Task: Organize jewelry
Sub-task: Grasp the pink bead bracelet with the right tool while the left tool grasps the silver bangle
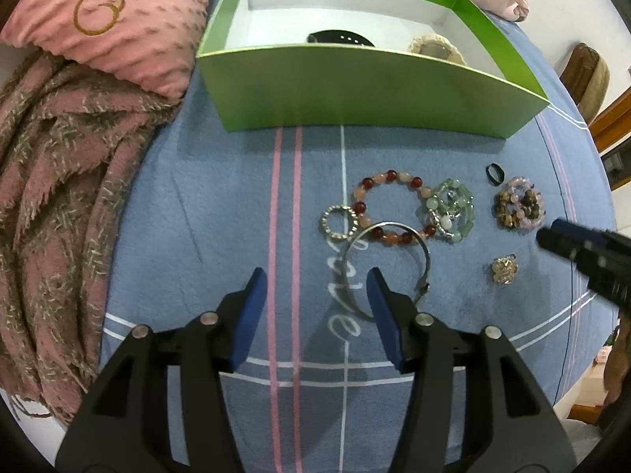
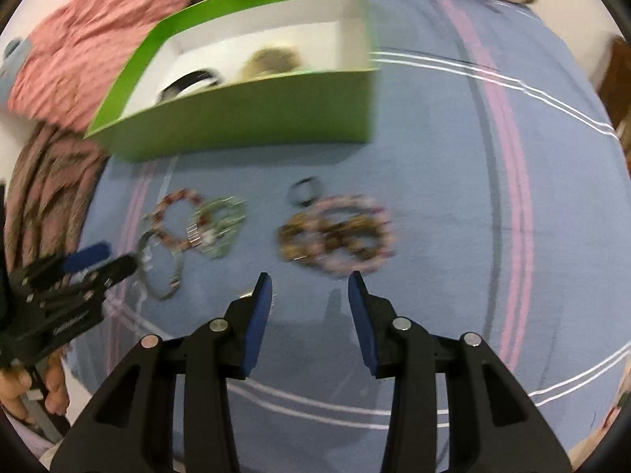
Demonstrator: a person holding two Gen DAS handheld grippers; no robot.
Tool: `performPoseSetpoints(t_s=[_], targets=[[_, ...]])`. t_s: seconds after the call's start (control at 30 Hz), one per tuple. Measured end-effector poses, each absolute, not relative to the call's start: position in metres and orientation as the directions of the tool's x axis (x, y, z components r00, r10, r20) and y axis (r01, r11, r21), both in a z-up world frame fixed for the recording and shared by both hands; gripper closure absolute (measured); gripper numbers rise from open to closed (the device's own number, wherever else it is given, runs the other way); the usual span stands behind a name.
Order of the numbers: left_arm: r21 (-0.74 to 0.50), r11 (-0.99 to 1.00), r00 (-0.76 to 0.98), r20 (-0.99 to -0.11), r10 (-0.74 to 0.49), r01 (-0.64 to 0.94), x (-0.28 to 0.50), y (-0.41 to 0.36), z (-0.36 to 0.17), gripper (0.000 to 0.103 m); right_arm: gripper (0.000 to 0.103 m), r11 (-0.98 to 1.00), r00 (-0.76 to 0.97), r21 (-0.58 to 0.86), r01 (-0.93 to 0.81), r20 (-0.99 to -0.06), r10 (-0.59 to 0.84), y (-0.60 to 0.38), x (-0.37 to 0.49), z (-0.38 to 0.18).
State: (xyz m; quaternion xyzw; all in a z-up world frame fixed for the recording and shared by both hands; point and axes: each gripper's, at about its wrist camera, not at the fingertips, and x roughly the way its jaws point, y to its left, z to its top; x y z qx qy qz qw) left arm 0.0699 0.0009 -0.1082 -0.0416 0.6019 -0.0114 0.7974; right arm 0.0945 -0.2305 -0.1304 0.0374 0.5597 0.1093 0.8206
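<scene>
The jewelry lies loose on a blue bedsheet (image 1: pixel 221 205) with pink and white stripes, all of it on the near side of an open green box (image 1: pixel 355 90). Nearest the box's front wall is a small black ring (image 1: pixel 495 174). Just nearer than that ring sits a pile of brown and pale purple bead bracelets (image 1: pixel 518 208), and nearer again a small gold-coloured cluster piece (image 1: pixel 504 270) lies alone. Left of the pile is a green bead bracelet (image 1: pixel 453 211), touching a red and orange bead bracelet (image 1: pixel 388 209). A small silver ring band (image 1: pixel 338 222) touches the red bracelet's left side. A silver bangle (image 1: pixel 388 264) overlaps the red bracelet's near edge.

Inside the box lie a black band (image 1: pixel 339 37) and a cream-coloured round piece (image 1: pixel 435 49).

The left tool (image 1: pixel 317 276) hovers over the bangle, spread, nothing between its blue pads; its right pad is in front of the bangle's near rim. The right tool (image 2: pixel 309 280) is spread too and empty, just short of the brown and purple pile in its blurred view.

Left of the box are a pink dotted pillow (image 1: pixel 130 15) and a fuzzy pink-brown blanket (image 1: pixel 59 197)
</scene>
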Motion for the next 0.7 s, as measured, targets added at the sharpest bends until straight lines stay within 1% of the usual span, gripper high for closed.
performPoseSetpoints(t_s=[0.17, 0.33, 0.4, 0.47, 0.57, 0.63, 0.7], targets=[[-0.077, 0.997, 0.266, -0.961, -0.071, -0.013, 0.076, -0.01, -0.115, 0.05, 0.062, 0.981, 0.372, 0.181, -0.066, -0.908, 0.193, -0.255, 0.106, -0.133], [-0.068, 0.998, 0.258, -0.964, -0.064, -0.006, 0.078, -0.018, -0.121, 0.059, 0.064, 0.985, 0.366, 0.163, -0.051, -0.915, 0.17, -0.258, 0.119, -0.145], [-0.063, 0.998, 0.262, -0.963, -0.06, -0.003, 0.078, -0.02, -0.122, 0.06, 0.069, 0.987, 0.358, 0.151, -0.06, -0.919, 0.163, -0.253, 0.121, -0.149], [-0.059, 0.998, 0.266, -0.962, -0.056, -0.002, 0.082, -0.025, -0.124, 0.06, 0.071, 0.985, 0.362, 0.16, -0.071, -0.916, 0.175, -0.249, 0.122, -0.15], [-0.054, 0.999, 0.271, -0.961, -0.052, -0.001, 0.084, -0.029, -0.125, 0.06, 0.083, 0.985, 0.367, 0.141, -0.097, -0.915, 0.167, -0.241, 0.123, -0.149], [-0.048, 0.999, 0.275, -0.96, -0.046, 0.001, 0.085, -0.031, -0.126, 0.063, 0.09, 0.985, 0.366, 0.135, -0.106, -0.916, 0.165, -0.237, 0.121, -0.148], [-0.049, 0.999, 0.277, -0.96, -0.047, 0.0, 0.086, -0.032, -0.126, 0.063, 0.09, 0.983, 0.358, 0.14, -0.115, -0.918, 0.173, -0.234, 0.12, -0.149]])
